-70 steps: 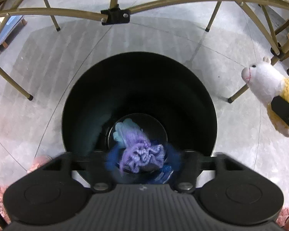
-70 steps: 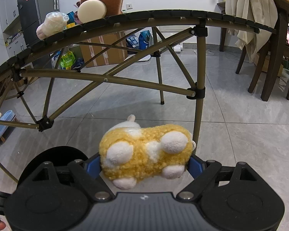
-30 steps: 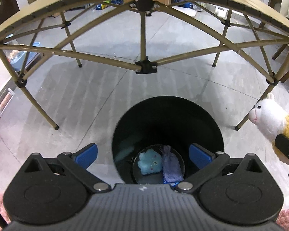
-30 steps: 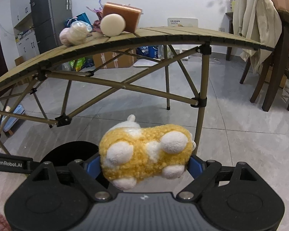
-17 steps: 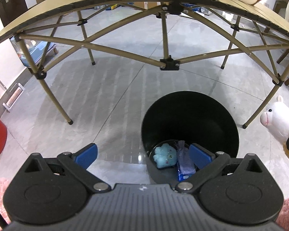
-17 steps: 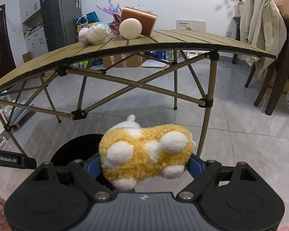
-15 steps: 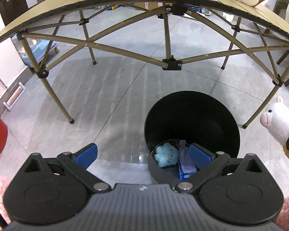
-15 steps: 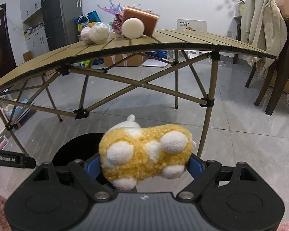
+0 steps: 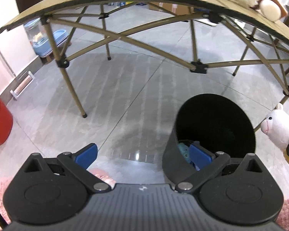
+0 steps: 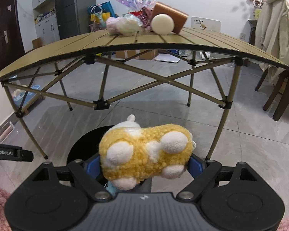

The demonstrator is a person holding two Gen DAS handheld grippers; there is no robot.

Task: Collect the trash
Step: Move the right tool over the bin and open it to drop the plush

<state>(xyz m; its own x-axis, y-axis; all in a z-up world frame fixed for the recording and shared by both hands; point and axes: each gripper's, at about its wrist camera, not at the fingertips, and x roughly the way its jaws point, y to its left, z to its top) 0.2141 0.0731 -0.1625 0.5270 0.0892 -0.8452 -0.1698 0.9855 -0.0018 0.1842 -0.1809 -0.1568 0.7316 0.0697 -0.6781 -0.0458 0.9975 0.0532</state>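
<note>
1. Left wrist view: the left gripper (image 9: 142,155) is spread wide and carries nothing. Beside it on the floor stands one black bin (image 9: 214,132); a teal toy (image 9: 183,151) and something blue lie at its bottom, so part of the collecting appears done. One plush llama (image 9: 279,129) hangs at the right edge.

2. Right wrist view: the right gripper (image 10: 144,166) pinches that yellow-and-white llama above the bin, not yet dropped. Left on the folding table (image 10: 212,42): one pink plush (image 10: 113,24), one cream disc (image 10: 162,23), one brown block (image 10: 173,16), and a purple item behind, about four.
</note>
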